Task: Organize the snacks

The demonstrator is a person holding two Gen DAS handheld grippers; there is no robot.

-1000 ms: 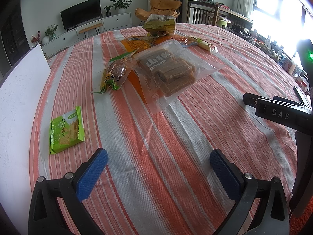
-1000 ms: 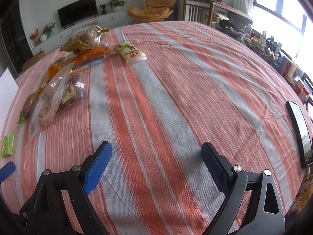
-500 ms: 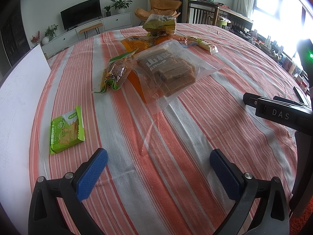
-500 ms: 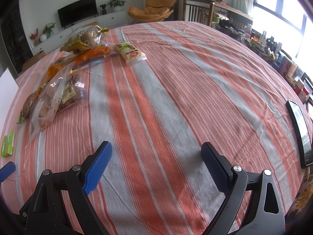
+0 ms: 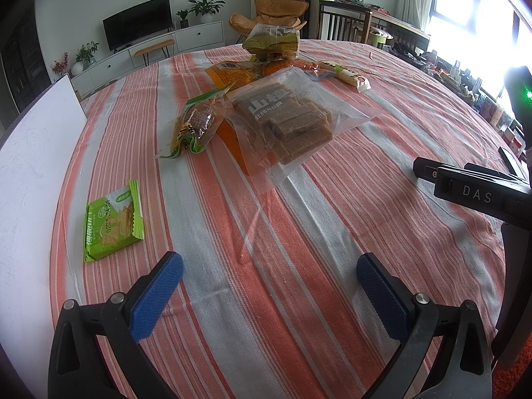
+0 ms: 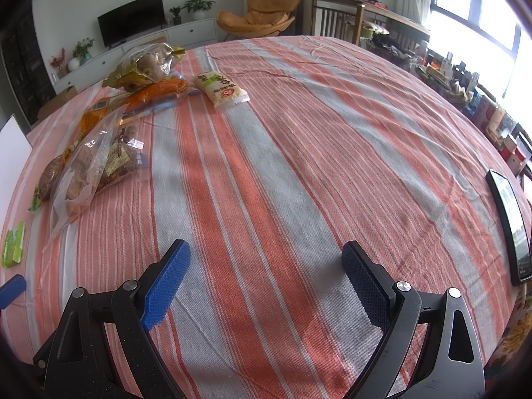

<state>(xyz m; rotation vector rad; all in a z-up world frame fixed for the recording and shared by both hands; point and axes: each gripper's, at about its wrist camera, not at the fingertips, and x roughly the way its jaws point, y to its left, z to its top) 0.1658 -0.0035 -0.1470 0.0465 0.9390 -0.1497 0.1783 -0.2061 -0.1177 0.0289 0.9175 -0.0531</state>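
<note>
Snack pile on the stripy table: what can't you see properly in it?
- Flat orange packet, left wrist view: mostly covered by the clear bag of brown bars.
- Green cracker packet, right wrist view: seen edge-on, print unreadable.
- Crinkly bag of gold-wrapped snacks, left wrist view: far off, contents too small.

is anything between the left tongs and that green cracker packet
Nothing visible. The left tongs hang open over bare striped cloth, and the green cracker packet lies alone ahead and to their left, clear of the other snacks.
</note>
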